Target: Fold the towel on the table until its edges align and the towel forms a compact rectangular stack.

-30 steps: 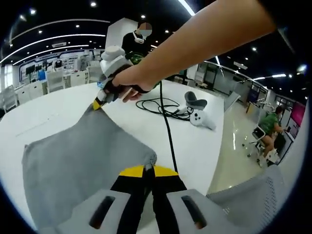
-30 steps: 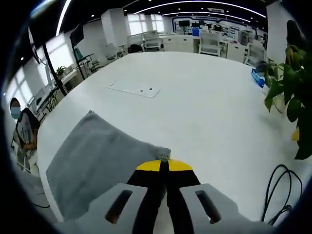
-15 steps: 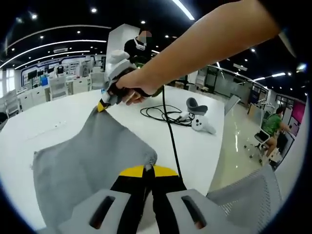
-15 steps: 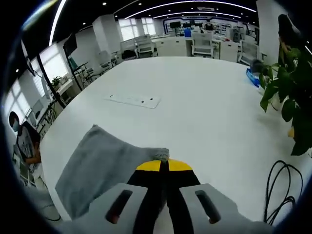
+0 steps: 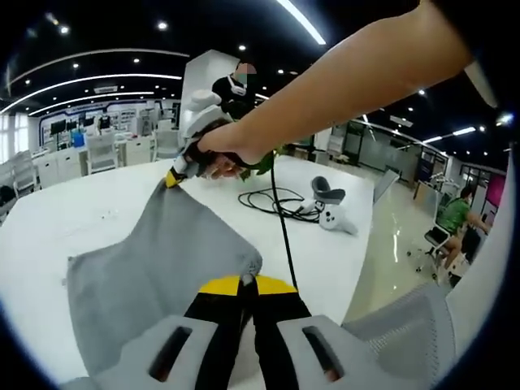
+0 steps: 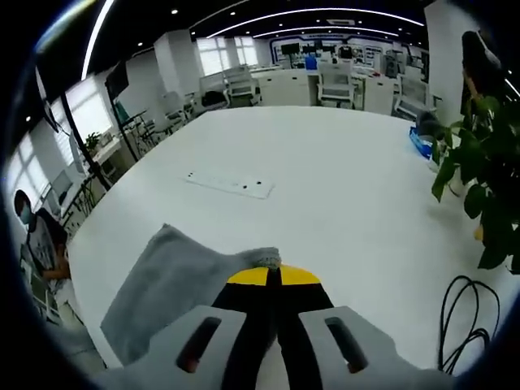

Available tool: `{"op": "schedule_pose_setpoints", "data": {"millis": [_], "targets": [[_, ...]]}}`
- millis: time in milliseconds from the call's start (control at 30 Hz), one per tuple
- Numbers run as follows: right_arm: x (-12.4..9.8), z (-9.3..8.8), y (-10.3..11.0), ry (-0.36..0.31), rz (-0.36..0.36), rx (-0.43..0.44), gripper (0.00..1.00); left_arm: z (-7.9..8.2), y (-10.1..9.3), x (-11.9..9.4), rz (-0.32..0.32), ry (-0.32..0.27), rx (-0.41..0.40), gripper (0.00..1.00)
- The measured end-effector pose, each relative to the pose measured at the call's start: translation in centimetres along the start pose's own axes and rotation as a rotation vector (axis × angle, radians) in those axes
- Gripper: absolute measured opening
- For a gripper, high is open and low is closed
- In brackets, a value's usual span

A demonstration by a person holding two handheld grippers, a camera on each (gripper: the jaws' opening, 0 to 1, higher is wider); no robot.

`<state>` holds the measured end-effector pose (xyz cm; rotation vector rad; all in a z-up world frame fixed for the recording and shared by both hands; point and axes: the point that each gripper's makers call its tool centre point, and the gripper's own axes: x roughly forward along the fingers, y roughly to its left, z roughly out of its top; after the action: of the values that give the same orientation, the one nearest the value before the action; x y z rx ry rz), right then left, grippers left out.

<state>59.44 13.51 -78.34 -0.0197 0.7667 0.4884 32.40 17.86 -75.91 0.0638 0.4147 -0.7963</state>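
On the white round table (image 5: 57, 219) lies part of a grey towel (image 5: 154, 268), while two of its corners are lifted by the two grippers. In the left gripper view, the left gripper (image 5: 244, 280) has its yellow-tipped jaws pressed together on one corner of the towel, and the cloth bunches a little right at the tips. Further away in the same view, the right gripper (image 5: 172, 177) is held by a person's hand (image 5: 223, 150), and its yellow tips pinch the opposite corner, so the cloth stretches in a slope between the two grippers. The lower edge of the towel hangs down toward the table surface on the left.

In the right gripper view, the right gripper's jaws are also closed, with a small fold of grey cloth sticking out just above the tips, and the rest of the towel falls away to the left over the table.

Behind the towel a black cable (image 5: 276, 195) lies in loops on the table, and near it rest white controllers (image 5: 329, 215). A green plant (image 6: 479, 187) stands at the right edge of the right gripper view, and a flat white strip (image 6: 227, 184) lies on the table, well apart from the towel.
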Motion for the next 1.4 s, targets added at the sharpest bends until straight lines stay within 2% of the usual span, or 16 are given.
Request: {"op": "schedule_pose_setpoints", "data": {"millis": [300, 733, 1133, 1400], "targets": [[0.4, 2.0, 2.9, -0.022, 0.015, -0.014, 0.00, 0.4, 1.3, -1.7, 0.022, -0.040, -0.009, 0.04], [0.5, 3.7, 5.1, -0.043, 0.015, -0.002, 0.00, 1.1, 3.3, -4.1, 0.068, -0.094, -0.027, 0.04], [0.7, 4.6, 7.2, -0.060, 0.019, 0.002, 0.00, 0.5, 4.5, -5.7, 0.088, -0.096, -0.030, 0.04], [0.8, 4.9, 8.2, -0.071, 0.021, 0.033, 0.00, -0.4, 5.3, -6.9, 0.106, -0.072, -0.020, 0.04]]}}
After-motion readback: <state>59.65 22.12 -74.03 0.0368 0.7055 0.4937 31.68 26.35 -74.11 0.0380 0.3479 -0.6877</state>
